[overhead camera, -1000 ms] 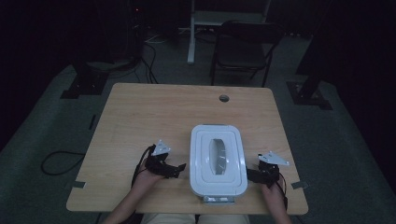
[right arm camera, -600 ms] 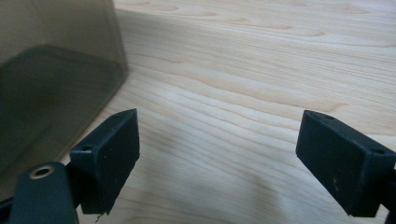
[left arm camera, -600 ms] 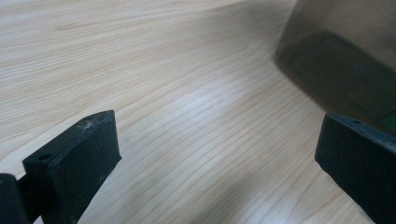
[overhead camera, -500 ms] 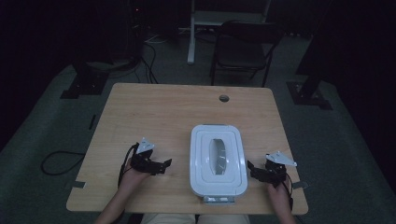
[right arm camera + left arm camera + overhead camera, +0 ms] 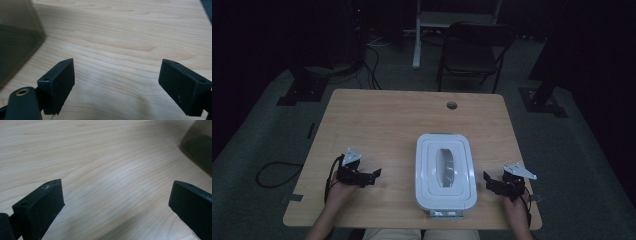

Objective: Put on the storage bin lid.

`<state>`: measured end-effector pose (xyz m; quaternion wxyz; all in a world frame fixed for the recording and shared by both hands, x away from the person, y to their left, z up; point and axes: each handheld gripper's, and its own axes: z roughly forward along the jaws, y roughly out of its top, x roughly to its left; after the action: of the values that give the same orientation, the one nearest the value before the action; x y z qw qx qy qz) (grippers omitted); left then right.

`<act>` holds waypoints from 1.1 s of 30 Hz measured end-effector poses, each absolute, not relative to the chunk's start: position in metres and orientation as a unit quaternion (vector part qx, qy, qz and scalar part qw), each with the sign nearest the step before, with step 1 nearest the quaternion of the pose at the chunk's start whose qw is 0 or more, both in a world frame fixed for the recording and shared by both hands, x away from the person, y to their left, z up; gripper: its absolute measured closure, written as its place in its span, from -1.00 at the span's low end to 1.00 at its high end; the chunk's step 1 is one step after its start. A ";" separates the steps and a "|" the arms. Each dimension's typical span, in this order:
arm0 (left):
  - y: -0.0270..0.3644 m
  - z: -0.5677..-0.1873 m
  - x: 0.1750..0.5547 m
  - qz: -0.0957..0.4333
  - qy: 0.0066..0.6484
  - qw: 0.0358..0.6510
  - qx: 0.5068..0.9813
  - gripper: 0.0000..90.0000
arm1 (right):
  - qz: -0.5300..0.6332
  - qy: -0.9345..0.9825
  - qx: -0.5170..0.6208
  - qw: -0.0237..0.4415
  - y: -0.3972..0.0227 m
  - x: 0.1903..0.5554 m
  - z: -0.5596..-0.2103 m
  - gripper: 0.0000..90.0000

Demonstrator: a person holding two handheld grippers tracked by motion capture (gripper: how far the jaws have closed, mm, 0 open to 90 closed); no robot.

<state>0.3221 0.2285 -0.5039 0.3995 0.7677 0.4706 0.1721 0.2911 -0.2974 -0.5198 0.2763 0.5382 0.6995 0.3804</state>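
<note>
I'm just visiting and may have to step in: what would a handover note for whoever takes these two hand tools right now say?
Left gripper: open, holding nothing, on the table left of the white lidded box.
Right gripper: open, holding nothing, just right of the box.
Box: near the front edge, lid on, neither gripper touching it.
Done: nothing visible.
Left: probably approach and handle the box.

Pale matt wood-grain table [image 5: 377, 120], glossy white plastic container [image 5: 445, 175], matt black tool pads [image 5: 47, 202]
</note>
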 end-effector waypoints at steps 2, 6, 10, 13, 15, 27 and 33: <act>0.236 -0.504 0.320 0.178 0.478 0.399 0.762 -0.98 | 0.379 0.697 0.543 0.275 -0.300 0.290 -0.520 -0.70; 0.250 -0.505 0.318 0.184 0.494 0.395 0.752 -0.99 | 0.361 0.696 0.554 0.281 -0.305 0.289 -0.520 -0.70; 0.261 -0.507 0.316 0.195 0.511 0.387 0.742 -0.99 | 0.349 0.685 0.570 0.291 -0.309 0.290 -0.521 -0.70; 0.270 -0.510 0.315 0.201 0.528 0.379 0.733 -0.99 | 0.346 0.681 0.577 0.289 -0.311 0.290 -0.521 -0.70; 0.275 -0.511 0.313 0.206 0.540 0.374 0.725 -0.98 | 0.335 0.685 0.578 0.290 -0.311 0.291 -0.522 -0.70; 0.296 -0.514 0.311 0.225 0.579 0.333 0.709 -0.98 | 0.316 0.676 0.601 0.286 -0.318 0.294 -0.526 -0.70; 0.300 -0.520 0.310 0.223 0.594 0.322 0.703 -0.99 | 0.306 0.669 0.618 0.276 -0.324 0.295 -0.527 -0.70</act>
<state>0.3101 0.2999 -0.5201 0.3215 0.7025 0.5944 0.2231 0.2949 -0.3235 -0.5266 0.2756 0.6182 0.6694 0.3064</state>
